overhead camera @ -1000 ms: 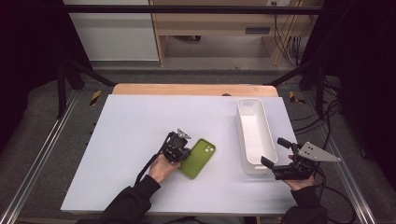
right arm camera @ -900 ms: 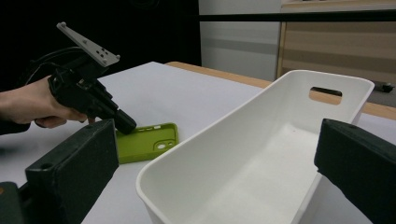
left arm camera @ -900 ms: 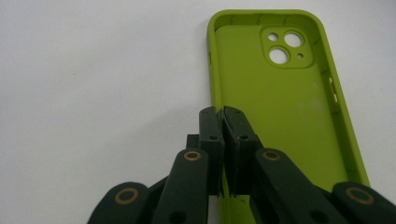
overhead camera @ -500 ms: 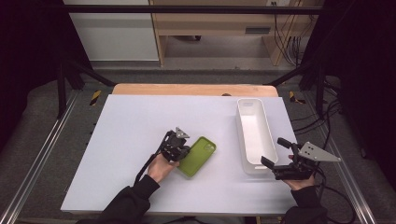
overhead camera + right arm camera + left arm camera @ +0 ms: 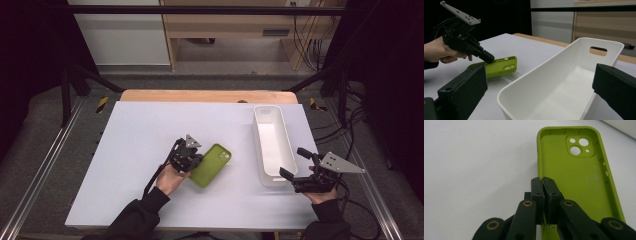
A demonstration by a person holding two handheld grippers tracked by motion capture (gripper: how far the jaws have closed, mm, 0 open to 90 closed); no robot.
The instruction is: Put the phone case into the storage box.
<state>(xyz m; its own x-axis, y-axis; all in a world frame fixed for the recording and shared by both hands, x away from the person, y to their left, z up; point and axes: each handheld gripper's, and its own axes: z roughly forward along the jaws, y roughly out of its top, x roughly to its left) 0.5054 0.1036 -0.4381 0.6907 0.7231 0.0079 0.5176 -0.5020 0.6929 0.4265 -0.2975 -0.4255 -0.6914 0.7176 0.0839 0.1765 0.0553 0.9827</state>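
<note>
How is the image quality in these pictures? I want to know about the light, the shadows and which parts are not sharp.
High view: even light on the white table, dark surroundings, soft overall. Left gripper view: the green phone case is sharp, with faint shadow under the left gripper. Right gripper view: the right gripper jaws are blurred in the foreground, the white bin is bright and mildly shaded inside.

White tabletop point(image 5: 150, 140), wooden strip along far edge. On it: green phone case point(image 5: 212, 165) near the middle, open side up, and a long white bin point(image 5: 272, 142) toward the right, apart.
</note>
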